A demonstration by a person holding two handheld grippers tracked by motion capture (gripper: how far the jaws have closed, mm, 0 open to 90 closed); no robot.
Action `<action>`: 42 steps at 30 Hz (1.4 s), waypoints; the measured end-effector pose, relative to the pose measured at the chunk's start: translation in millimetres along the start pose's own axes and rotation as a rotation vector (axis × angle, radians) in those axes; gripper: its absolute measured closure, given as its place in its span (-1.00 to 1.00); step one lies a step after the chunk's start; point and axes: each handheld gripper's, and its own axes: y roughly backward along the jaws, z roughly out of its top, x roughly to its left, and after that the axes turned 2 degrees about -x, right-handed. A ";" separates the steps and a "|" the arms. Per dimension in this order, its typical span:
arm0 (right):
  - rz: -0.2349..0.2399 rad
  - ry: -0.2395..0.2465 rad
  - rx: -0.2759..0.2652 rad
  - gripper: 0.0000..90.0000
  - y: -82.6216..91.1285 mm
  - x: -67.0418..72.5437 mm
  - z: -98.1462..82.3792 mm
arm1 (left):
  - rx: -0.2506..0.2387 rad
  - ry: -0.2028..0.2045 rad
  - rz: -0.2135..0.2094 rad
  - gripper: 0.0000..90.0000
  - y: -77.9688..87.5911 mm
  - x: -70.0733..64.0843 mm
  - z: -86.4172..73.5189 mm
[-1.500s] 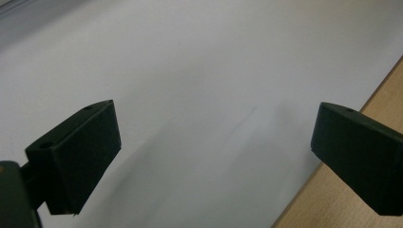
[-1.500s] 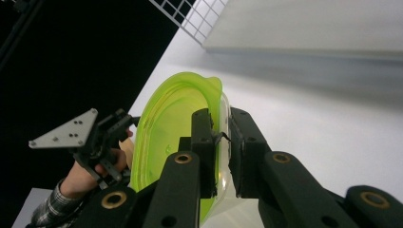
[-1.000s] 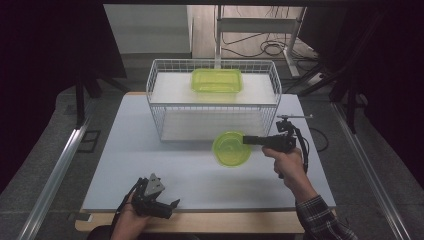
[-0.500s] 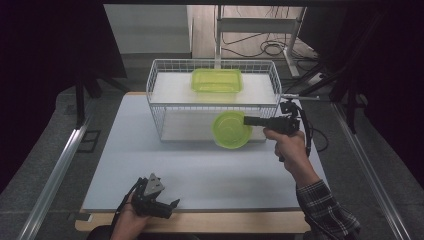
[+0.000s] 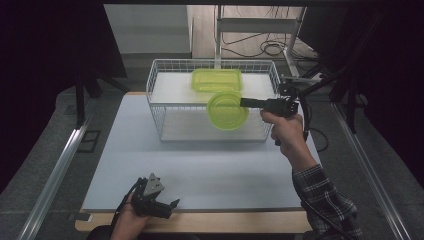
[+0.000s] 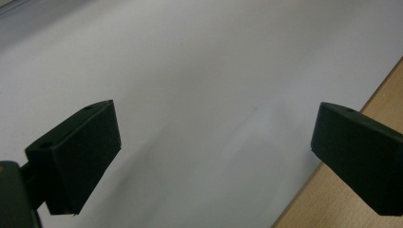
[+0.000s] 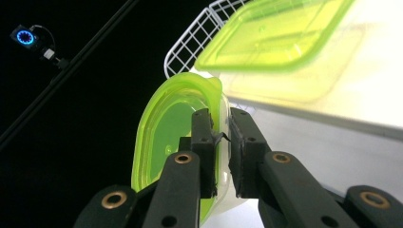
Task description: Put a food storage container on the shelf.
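On the white bench stands a white wire basket with two levels, and on its upper level already lies a rectangular green container. We judge that the step in hand is to bring the round green container up and set it on that same upper level, beside the rectangular one. The round container hangs in the air in front of the basket, near its top rim, and the right tool pinches it at the edge; in the right gripper view the right tool has its jaws pressed together on the rim of the round container. Because the grip takes only the thin rim, we should keep the tool level and move slowly, so that the container does not swing or slip. We should lift it clearly above the wire rim before we go forward, then lower it onto the free part of the shelf without pushing the rectangular container. The left tool rests at the near edge of the bench with its jaws spread wide and nothing between them, and it can wait there.
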 end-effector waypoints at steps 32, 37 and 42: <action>-0.131 0.001 -0.146 0.81 -35.9 17.7 71.6 | -0.002 0.006 -0.008 -0.95 0.3 0.0 -0.4; -0.168 -0.006 -0.156 0.81 -47.4 14.2 77.1 | -0.001 0.006 -0.011 -0.95 0.6 0.1 -0.6; -0.182 -0.017 -0.166 0.81 -56.0 10.9 80.0 | 0.001 0.002 -0.013 -0.95 0.7 0.2 -0.6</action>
